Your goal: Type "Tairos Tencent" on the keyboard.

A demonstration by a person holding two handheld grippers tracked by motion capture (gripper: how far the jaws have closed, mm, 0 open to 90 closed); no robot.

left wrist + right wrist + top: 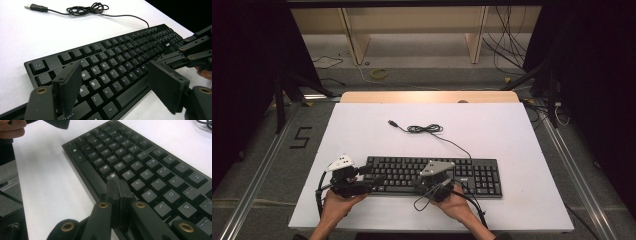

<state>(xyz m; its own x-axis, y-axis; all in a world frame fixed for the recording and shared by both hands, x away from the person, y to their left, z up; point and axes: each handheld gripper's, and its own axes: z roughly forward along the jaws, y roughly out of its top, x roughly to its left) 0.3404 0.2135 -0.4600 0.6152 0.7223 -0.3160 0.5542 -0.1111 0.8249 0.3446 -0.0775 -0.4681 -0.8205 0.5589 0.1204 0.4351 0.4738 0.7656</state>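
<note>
- High view: the black keyboard lies flat near the front edge of the white tabletop, long side toward the person, with both grippers at its front edge.
- Its cable runs from the back edge to a loose coil behind it and ends in a USB plug lying free on the white surface, connected to nothing.
- The right gripper has its jaws pressed together into one blunt tip, with nothing between them; in the right gripper view that tip sits just over the keys near B and N, beside the space bar, and whether it presses a key I cannot tell.
- The left gripper stands with its jaws wide apart and empty, hovering over the left-hand letter keys around Shift, Z and C without touching them.
- Judged from this, the work looks like key-pressing with the closed right tip; the keyboard is already in place, and any further keys remain to be struck.
- The tabletop is otherwise bare; beyond it are a pale wooden edge, a grey floor with loose wires, wooden frame legs and dark curtains at both sides.
</note>
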